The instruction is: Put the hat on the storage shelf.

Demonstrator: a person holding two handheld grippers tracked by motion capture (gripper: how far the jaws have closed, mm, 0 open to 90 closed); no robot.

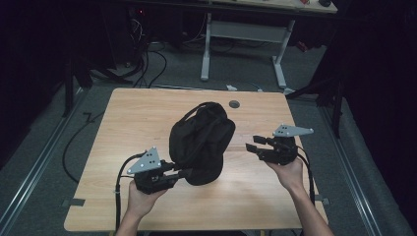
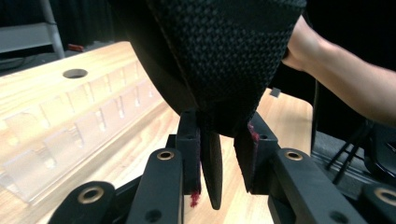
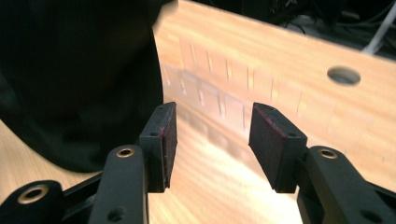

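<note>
In the middle of the frame, a black bag (image 1: pixel 201 142) stands on the wooden counter (image 1: pixel 123 128), its inside hidden. The left hand-held gripper (image 1: pixel 184 172) pinches its bottom edge. The right hand-held gripper (image 1: pixel 252 146), jaws apart, holds nothing beside it.

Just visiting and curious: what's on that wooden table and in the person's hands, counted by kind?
Black backpack: 1
Hand-held grippers: 2, the left gripper pinching the backpack's edge, the right gripper open beside it
Total: 3

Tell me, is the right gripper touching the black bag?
Apart. The high view shows bare table between the right gripper and the black bag; its jaws stand open.
</note>
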